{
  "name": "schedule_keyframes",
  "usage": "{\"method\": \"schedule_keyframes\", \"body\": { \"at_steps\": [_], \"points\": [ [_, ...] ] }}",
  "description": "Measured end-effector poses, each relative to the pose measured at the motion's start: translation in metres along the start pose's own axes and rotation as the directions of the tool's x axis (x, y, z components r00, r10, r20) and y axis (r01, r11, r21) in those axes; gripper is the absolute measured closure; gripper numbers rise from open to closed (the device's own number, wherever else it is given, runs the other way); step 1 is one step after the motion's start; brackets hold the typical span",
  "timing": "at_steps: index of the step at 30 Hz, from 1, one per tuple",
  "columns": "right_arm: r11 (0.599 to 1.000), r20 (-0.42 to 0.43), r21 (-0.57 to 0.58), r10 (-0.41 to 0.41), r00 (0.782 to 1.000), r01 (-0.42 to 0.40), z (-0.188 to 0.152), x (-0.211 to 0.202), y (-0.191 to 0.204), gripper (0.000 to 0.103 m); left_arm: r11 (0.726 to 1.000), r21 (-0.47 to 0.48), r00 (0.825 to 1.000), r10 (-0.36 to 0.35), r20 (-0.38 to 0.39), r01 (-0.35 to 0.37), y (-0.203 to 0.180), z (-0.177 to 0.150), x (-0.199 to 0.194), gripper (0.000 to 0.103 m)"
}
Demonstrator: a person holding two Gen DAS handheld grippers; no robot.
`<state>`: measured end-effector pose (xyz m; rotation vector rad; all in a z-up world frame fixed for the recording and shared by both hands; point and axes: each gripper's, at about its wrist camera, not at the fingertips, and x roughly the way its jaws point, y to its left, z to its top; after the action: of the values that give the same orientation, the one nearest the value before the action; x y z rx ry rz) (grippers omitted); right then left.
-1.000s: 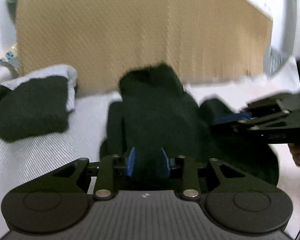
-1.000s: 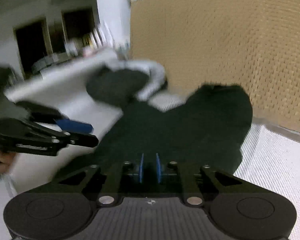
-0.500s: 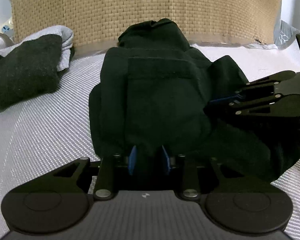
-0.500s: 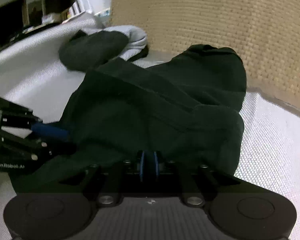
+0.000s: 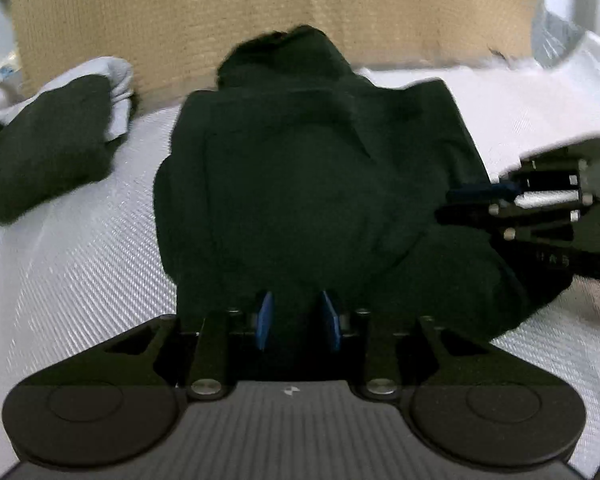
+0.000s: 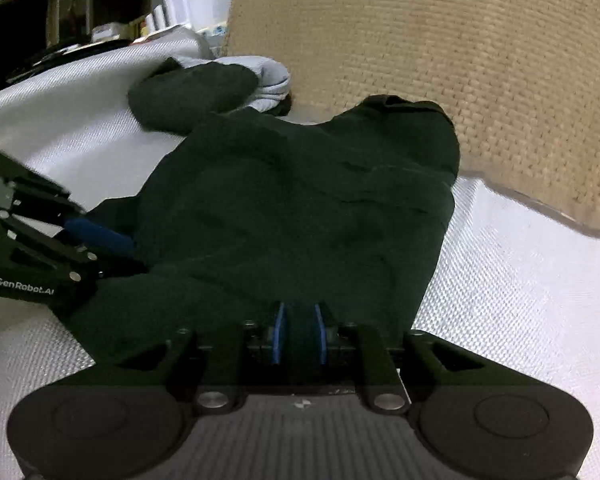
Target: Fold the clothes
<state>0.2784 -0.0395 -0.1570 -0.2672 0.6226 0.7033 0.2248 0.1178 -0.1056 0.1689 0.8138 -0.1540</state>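
The left gripper (image 5: 298, 320) is held low over the near edge of a dark green garment (image 5: 308, 200). Its two blue pads stand at a narrow gap, and dark cloth fills the space between them; the pads seem to press on this fold, so it holds the garment. The right gripper (image 6: 298, 332) is at the other near edge of the same garment (image 6: 300, 220). Its jaws have just been opening a little, but the gap is small and a fold of the green cloth sits between the blue pads, which touch it on both sides.

In each wrist view the other gripper comes in from the side, with its blue fingers (image 5: 484, 191) lying on the edge of the cloth.

The garment lies in a bundle with several folds on a white woven surface (image 6: 520, 280). Its far end reaches a tan woven panel (image 6: 440, 40) that stands upright behind the surface. To the left of the garment, near but apart from it, lies a second folded pile (image 5: 48, 148), dark on top with pale grey cloth under it.
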Motion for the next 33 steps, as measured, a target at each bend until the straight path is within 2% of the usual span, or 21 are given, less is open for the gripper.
{"method": "schedule_keyframes", "body": {
  "at_steps": [2, 5, 7, 9, 10, 12, 15, 17, 23, 27, 33],
  "points": [
    [1.0, -0.024, -0.014, -0.018, 1.0, 0.017, 0.009, -0.005, 0.004, 0.084, 1.0, -0.012, 1.0, 0.019, -0.006, -0.019, -0.003, 0.001, -0.002, 0.071],
    [0.999, -0.008, -0.043, -0.03, 1.0, 0.029, 0.013, -0.026, 0.008, 0.079, 0.999, -0.015, 0.999, 0.045, -0.022, -0.046, -0.008, 0.004, -0.008, 0.072],
    [0.995, 0.024, -0.096, -0.018, 1.0, 0.02, 0.012, -0.046, 0.014, 0.067, 0.999, -0.019, 0.999, 0.05, -0.02, -0.051, -0.009, 0.002, -0.015, 0.072],
    [0.985, 0.039, -0.171, 0.008, 0.999, -0.001, 0.01, -0.063, 0.022, 0.064, 0.999, -0.017, 0.999, 0.044, -0.015, -0.044, -0.01, 0.0, -0.021, 0.072],
    [0.976, 0.039, -0.218, 0.028, 0.999, -0.019, 0.008, -0.07, 0.027, 0.055, 0.999, -0.01, 0.999, 0.038, -0.011, -0.038, -0.011, 0.0, -0.024, 0.071],
    [0.929, -0.008, -0.365, 0.059, 0.998, -0.058, 0.001, -0.076, 0.042, 0.04, 1.0, 0.014, 1.0, 0.027, -0.004, -0.027, -0.013, -0.001, -0.03, 0.069],
    [0.806, -0.032, -0.591, 0.035, 0.999, -0.047, -0.016, -0.08, 0.068, 0.04, 0.998, 0.059, 1.0, 0.026, 0.003, -0.026, -0.016, 0.0, -0.04, 0.065],
    [0.757, -0.05, -0.652, 0.012, 0.999, -0.042, -0.024, -0.076, 0.077, 0.04, 0.998, 0.059, 1.0, 0.015, 0.004, -0.015, -0.015, 0.001, -0.046, 0.064],
    [0.673, -0.026, -0.738, -0.112, 0.993, 0.056, -0.037, -0.046, 0.094, 0.039, 0.998, 0.065, 1.0, 0.006, -0.002, -0.006, -0.02, 0.001, -0.052, 0.063],
    [0.65, -0.014, -0.756, -0.134, 0.991, 0.077, -0.039, -0.033, 0.096, 0.029, 0.997, 0.075, 1.0, -0.002, -0.009, 0.003, -0.023, -0.001, -0.051, 0.063],
    [0.692, -0.031, -0.72, -0.099, 0.995, 0.047, -0.032, -0.025, 0.085, 0.028, 0.998, 0.059, 1.0, -0.01, -0.011, 0.01, -0.023, -0.003, -0.046, 0.063]
  ]
}}
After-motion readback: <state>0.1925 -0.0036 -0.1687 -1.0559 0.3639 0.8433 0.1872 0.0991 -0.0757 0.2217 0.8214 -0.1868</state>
